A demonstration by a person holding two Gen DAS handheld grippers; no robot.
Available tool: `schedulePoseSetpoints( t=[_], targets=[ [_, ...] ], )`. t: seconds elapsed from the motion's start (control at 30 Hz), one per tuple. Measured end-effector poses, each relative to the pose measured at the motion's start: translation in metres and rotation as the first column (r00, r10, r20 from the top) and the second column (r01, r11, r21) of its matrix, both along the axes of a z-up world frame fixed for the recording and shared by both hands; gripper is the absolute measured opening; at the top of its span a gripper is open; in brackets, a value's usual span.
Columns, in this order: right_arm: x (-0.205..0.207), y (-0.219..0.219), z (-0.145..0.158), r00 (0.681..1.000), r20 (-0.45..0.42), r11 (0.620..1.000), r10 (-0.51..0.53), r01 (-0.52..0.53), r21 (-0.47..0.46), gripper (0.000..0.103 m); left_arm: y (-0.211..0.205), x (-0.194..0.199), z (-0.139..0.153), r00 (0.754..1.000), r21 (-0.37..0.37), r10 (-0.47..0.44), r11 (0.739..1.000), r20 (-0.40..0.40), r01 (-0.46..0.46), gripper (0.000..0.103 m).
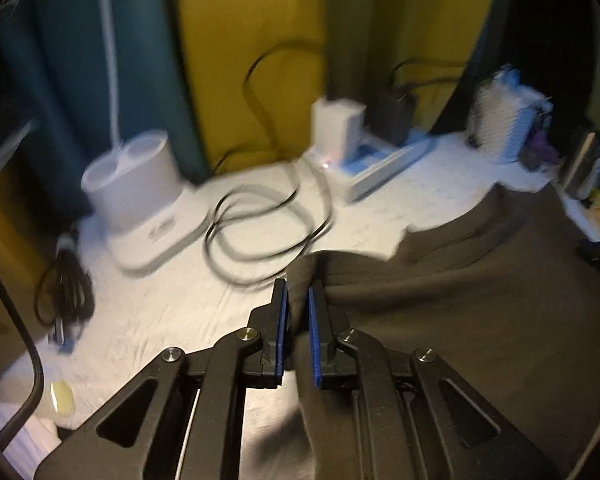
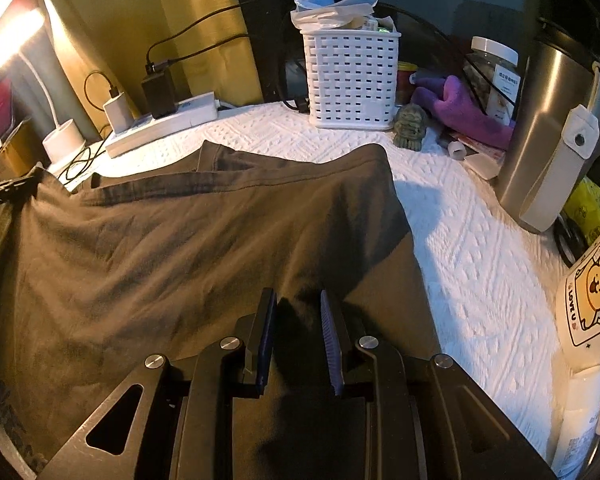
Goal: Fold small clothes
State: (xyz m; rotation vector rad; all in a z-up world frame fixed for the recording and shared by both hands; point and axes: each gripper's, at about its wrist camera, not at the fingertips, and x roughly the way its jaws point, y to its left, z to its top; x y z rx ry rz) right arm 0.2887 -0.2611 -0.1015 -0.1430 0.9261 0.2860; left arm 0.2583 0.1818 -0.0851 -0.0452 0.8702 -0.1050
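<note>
Two grippers, one dark grey-brown cotton garment (image 2: 188,240), prob. a tee, spread on the white quilted cover (image 2: 480,248). Left gripper (image 1: 298,300) is pinched on a raised fabric edge betw. its blue pads. Right gripper (image 2: 298,308): jaws narrow, cloth bunched betw. them, looks gripped. Fabric reads light, limp, wrinkly, non-slip; it'll sag, so best held at hems/corners. Ribbed hem band lies beyond the right jaws.

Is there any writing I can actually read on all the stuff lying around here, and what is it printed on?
"LOVE U": on the white mug with a cartoon bear, at the right edge of the right wrist view.
Label on the clear jar: some characters, too small to read.
Marking on the white lamp base: blurred, unreadable.
Yellow packet: print too small to read.
</note>
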Motion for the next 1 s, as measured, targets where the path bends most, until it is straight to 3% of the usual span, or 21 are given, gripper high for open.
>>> schedulePoseSetpoints(
  t=[0.1,0.17,0.2,0.3,0.47,0.53,0.6,0.63,0.77,0.87,1.0],
  targets=[
    [0.0,-0.001,-0.001,1.0,0.002,1.0,-0.007,0.007,0.0,0.024,0.01,-0.007,-0.015,0.998,0.005,0.041,0.999,-0.054,-0.041,0.012],
    [0.0,0.0,-0.001,1.0,0.004,1.0,-0.006,0.006,-0.01,0.024,0.015,-0.015,-0.016,0.996,0.038,0.079,0.996,-0.045,-0.078,0.047],
    [0.0,0.001,-0.001,1.0,0.004,1.0,-0.006,0.006,-0.016,0.024,0.017,-0.019,-0.013,0.994,0.048,0.102,0.994,-0.038,-0.1,0.051],
    [0.002,0.004,0.0,1.0,0.003,0.999,-0.009,0.009,-0.038,0.025,0.016,-0.033,0.002,0.993,0.048,0.114,0.992,-0.001,-0.114,0.051],
    [0.003,0.019,0.008,0.999,0.031,0.998,0.016,-0.014,-0.055,0.027,-0.021,-0.037,0.023,0.999,0.02,0.026,0.999,0.034,-0.027,0.051],
    [0.006,0.029,0.012,0.998,0.042,0.998,0.039,-0.036,-0.057,0.034,-0.04,-0.027,0.023,0.999,0.004,-0.032,0.999,0.031,0.032,0.051],
    [0.012,0.047,0.015,0.995,0.037,0.994,0.093,-0.091,-0.065,0.056,-0.061,-0.014,0.017,0.997,0.027,-0.078,0.997,0.006,0.077,0.051],
    [0.018,0.062,0.016,0.99,0.042,0.988,0.135,-0.131,-0.077,0.057,-0.073,-0.007,0.013,0.994,0.049,-0.106,0.993,-0.006,0.107,0.051],
    [0.033,0.11,0.013,0.968,0.03,0.962,0.25,-0.245,-0.122,0.057,-0.1,0.021,-0.006,0.981,0.042,-0.184,0.982,-0.055,0.186,0.051],
    [0.05,0.143,-0.003,0.957,-0.021,0.946,0.29,-0.29,-0.142,0.057,-0.1,0.036,-0.019,0.982,0.003,-0.148,0.989,-0.116,0.149,0.051],
    [0.07,0.163,-0.024,0.962,-0.044,0.946,0.268,-0.271,-0.176,0.057,-0.092,0.04,-0.014,0.988,-0.018,-0.116,0.993,-0.1,0.115,0.051]
  ],
)
